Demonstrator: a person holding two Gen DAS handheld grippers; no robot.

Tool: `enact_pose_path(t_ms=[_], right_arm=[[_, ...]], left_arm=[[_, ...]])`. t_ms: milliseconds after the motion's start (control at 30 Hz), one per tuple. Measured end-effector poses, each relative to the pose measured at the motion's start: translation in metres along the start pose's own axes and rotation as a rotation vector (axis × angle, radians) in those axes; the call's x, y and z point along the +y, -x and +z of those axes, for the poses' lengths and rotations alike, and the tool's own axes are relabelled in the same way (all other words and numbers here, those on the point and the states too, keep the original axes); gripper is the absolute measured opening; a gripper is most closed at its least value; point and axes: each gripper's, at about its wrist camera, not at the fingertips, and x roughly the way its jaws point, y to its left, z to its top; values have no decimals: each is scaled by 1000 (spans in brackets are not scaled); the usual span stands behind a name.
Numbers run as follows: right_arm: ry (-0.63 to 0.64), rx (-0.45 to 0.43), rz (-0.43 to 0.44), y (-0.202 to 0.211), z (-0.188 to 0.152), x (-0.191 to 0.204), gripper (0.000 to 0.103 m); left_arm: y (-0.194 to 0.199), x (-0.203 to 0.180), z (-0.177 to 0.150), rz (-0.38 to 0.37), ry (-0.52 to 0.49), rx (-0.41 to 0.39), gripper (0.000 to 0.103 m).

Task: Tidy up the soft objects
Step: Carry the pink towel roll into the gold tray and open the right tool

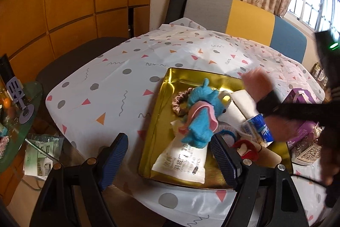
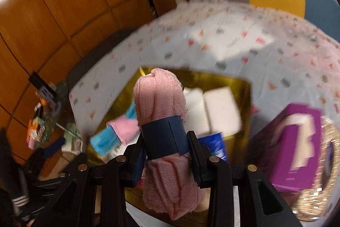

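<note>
While the gold tray (image 1: 161,120) sits on the confetti-print tablecloth (image 1: 110,78), it's pretty packed: blue plush toy (image 1: 201,120), brown scrunchie (image 1: 180,103), white tissue packs (image 2: 212,110), and a white pouch (image 1: 182,161) with Chinese print I can't really read. Purple box (image 2: 297,142) just beside it. Left gripper (image 1: 170,163) hangs wide open, empty, over the tray's near edge. Right gripper (image 2: 167,142) is clamped on a rolled pink towel (image 2: 159,95), held above the tray.

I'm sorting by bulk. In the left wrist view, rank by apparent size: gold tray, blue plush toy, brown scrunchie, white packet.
1. gold tray
2. white packet and blue plush toy: look alike; packet nearer the camera, so unranked
3. brown scrunchie, partly hidden
</note>
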Motion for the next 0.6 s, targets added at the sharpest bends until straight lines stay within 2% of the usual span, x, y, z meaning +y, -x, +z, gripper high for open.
enact_pose_path(t_ms=[267,400,600], right_arm=[[27,126,-124,-77,-8,-3,37],[19,135,-158,-83,-12,-9,45],[67,106,-187,-74,-17,-4,45]], left_arm=[[-3,-4,1,-9,-7,4,81],[-1,-12,3,-19,-29,-9,87],[0,-19,0,-20,-40,-2,87]])
